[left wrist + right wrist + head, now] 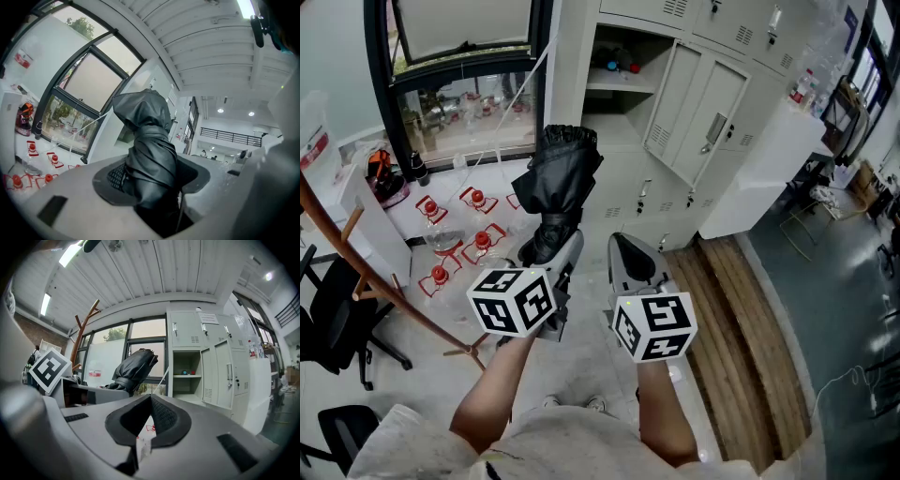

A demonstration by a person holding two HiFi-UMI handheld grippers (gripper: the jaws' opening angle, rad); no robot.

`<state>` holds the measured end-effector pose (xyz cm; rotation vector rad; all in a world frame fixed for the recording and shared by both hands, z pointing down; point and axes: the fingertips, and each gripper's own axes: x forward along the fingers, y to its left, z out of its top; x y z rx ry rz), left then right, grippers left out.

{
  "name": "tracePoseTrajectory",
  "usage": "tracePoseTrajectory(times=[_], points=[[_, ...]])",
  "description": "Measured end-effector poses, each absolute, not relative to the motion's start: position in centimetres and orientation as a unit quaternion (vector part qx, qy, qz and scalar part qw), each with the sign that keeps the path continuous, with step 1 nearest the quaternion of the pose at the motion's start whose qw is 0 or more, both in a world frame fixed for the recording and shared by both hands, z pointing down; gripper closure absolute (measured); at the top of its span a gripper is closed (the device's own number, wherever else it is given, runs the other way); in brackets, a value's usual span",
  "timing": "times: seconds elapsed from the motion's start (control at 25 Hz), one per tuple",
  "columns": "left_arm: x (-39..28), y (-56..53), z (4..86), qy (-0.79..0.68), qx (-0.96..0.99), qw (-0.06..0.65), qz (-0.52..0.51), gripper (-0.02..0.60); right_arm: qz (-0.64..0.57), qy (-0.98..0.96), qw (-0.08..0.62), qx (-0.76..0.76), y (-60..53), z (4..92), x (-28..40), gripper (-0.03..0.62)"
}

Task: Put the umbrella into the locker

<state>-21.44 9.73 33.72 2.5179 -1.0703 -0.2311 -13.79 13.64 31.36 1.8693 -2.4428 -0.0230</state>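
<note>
Umbrella [555, 183], black and folded, stands out in the room in front of the locker bank [712, 103], apart from it and outside every compartment.

The locker bank, pale grey with vented doors, fills the far wall. One compartment [619, 56] at its window end is open, and a few small coloured things sit on the shelf inside; what they are cannot be told. Another door further along the bank hangs ajar.

A large dark-framed window [464, 103] adjoins the locker bank on the side of the open compartment. Along the foot of the bank, at its other end, runs a strip of wooden floor [741, 328].

Below the window, beside the locker bank, lies a white worktop [403, 253] with several red-topped items [478, 239] spread over it. Further from the bank than the worktop, a wooden coat stand [394, 295] slants across the head view, with a black chair [328, 328] beyond it.

The left tongs [551, 251] are closed on the lower part of the umbrella, the pads pressing its bunched fabric from both sides, so that its bundled top rises toward the open compartment. The right tongs [630, 251] are level beside them, on the side toward the ajar door, with the jaw tips together and nothing between them.
</note>
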Motion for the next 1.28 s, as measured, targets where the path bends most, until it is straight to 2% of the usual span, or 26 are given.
tracePoseTrajectory(times=[0.28, 0.64, 1.28], points=[[-22.8, 9.3, 34.3, -0.381, 0.897, 0.205, -0.084, 0.342, 0.001, -0.792, 0.025, 0.611, 13.5, 31.9, -14.8, 0.591], [-21.0, 8.1, 34.7, -0.368, 0.904, 0.204, -0.071, 0.342, 0.004, -0.785, 0.022, 0.619, 12.4, 32.1, -13.4, 0.591], [-12.6, -0.6, 35.5, -0.399, 0.892, 0.203, -0.058, 0.342, 0.009, -0.805, 0.006, 0.593, 3.4, 32.6, -4.6, 0.591]])
